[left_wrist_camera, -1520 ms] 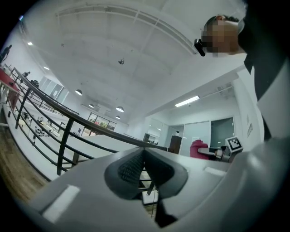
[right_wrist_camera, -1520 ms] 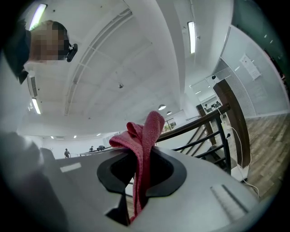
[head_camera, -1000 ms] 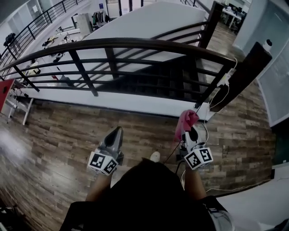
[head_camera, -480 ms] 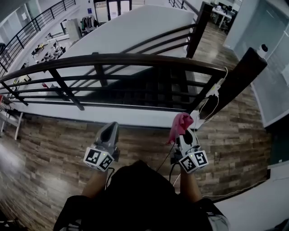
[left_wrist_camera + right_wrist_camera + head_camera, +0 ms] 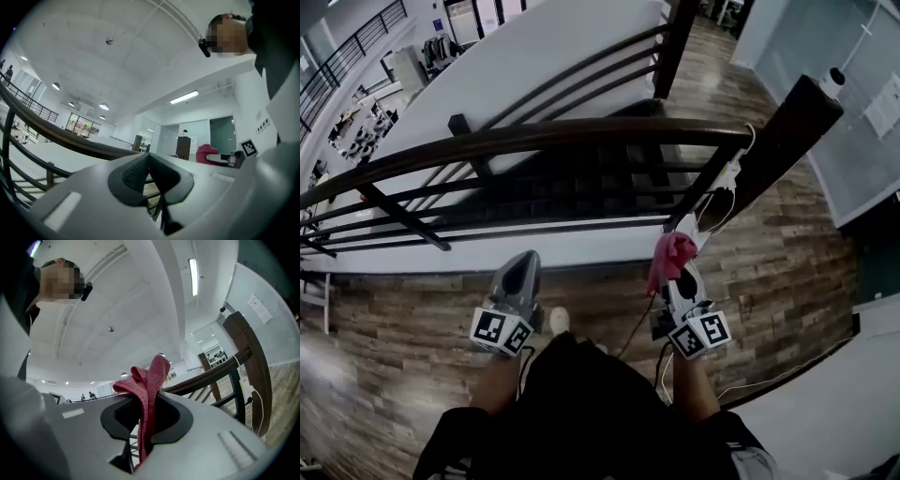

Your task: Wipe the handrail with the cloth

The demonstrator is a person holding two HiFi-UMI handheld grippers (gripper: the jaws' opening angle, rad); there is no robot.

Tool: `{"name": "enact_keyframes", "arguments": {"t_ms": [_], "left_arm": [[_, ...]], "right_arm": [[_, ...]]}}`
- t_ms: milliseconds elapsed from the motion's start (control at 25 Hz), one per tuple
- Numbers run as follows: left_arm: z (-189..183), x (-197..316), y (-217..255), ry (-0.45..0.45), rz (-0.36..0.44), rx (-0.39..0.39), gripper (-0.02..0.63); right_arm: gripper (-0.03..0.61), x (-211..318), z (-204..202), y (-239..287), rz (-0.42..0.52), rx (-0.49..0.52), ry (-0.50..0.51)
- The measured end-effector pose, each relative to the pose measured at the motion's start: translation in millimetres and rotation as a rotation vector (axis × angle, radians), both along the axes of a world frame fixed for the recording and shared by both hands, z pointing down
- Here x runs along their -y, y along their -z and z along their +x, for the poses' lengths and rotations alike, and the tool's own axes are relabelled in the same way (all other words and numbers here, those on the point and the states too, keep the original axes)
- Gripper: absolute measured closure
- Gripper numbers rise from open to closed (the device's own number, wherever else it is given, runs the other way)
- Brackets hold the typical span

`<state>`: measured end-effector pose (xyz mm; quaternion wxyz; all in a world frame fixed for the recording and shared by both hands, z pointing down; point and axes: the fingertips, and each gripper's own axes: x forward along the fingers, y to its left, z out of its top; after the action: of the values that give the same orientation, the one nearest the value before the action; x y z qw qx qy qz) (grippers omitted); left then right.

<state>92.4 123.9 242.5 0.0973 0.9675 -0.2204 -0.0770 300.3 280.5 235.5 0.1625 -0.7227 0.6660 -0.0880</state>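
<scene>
1. One dark wooden handrail (image 5: pixel 581 136) curves across the head view from left to right. Black bars run beneath it, and it ends at one thick dark post (image 5: pixel 787 131) on the right.
2. One wood-plank floor (image 5: pixel 412 309) lies on the person's side of the rail.
3. Two grippers are held low, below the rail and clear of it. The left gripper (image 5: pixel 525 262) has its jaws closed tip to tip with nothing between them. The right gripper (image 5: pixel 679 274) is clamped on the cloth.
4. One white cable (image 5: pixel 727 183) hangs by the rail's right end.
5. One cloth (image 5: pixel 671 253), pinkish red with a nubbly towel weave, is bunched in folds. It stands up above the right jaws and trails down between them, near the rail's right end but not touching it.
</scene>
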Motion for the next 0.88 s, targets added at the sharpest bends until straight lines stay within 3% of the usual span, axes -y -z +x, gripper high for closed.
{"name": "enact_keyframes", "arguments": {"t_ms": [480, 880], "left_arm": [[31, 78, 10, -0.148, 0.018, -0.034, 0.614], [103, 100, 14, -0.28, 0.016, -0.055, 0.614]], "right_arm": [[0.528, 89, 10, 18, 0.019, -0.037, -0.085], [0.528, 111, 51, 30, 0.053, -0.055, -0.159]]}}
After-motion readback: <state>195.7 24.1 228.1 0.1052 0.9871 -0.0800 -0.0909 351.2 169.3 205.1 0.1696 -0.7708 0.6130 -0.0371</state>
